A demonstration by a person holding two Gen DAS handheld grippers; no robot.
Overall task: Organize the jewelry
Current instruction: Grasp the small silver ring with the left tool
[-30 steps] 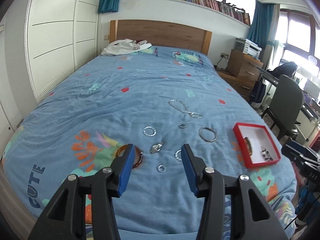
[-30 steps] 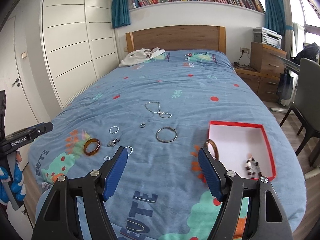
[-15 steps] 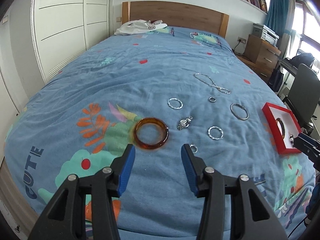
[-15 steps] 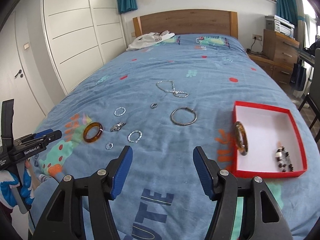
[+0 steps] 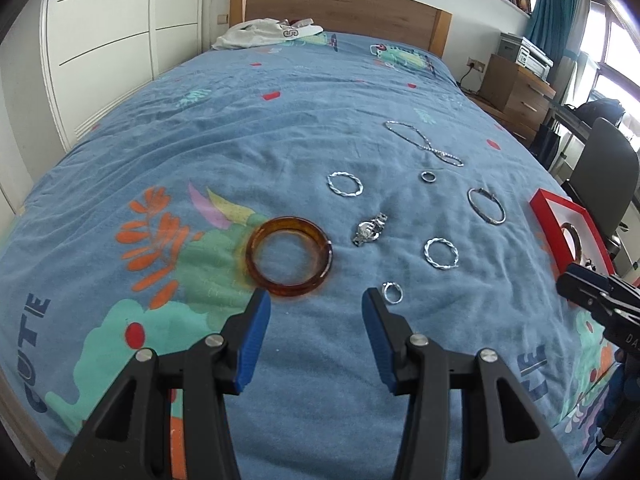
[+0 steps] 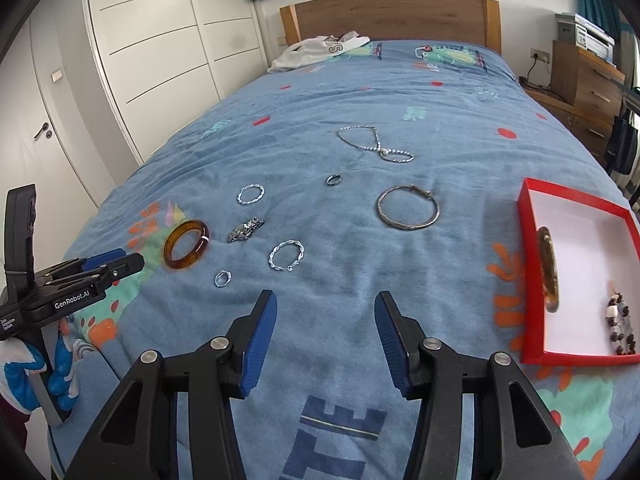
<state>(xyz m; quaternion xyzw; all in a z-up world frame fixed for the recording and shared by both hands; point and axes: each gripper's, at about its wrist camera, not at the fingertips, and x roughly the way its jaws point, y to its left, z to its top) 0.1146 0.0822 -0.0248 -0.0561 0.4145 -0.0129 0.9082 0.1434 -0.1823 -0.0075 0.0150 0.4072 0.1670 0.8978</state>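
just short of the amber bangle (image 5: 289, 255), left tool (image 5: 316, 308) nearer than before

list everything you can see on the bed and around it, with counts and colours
amber bangle: 1, orange-brown, flat on the bedspread just ahead of the left gripper
twisted hoops: 2, silver, mid bed
small rings: 2, silver, one near, one further up
metal bangle: 1, silver, toward the box
chain: 1, silver, furthest up
clasp piece: 1, silver, beside the amber bangle
box: 1, red with white inside, right side of bed; holds a second amber bangle and a dark bead string
bedspread: 1, blue, patterned
clothes: white, by the headboard
left gripper: blue pads, open
right gripper: blue pads, open
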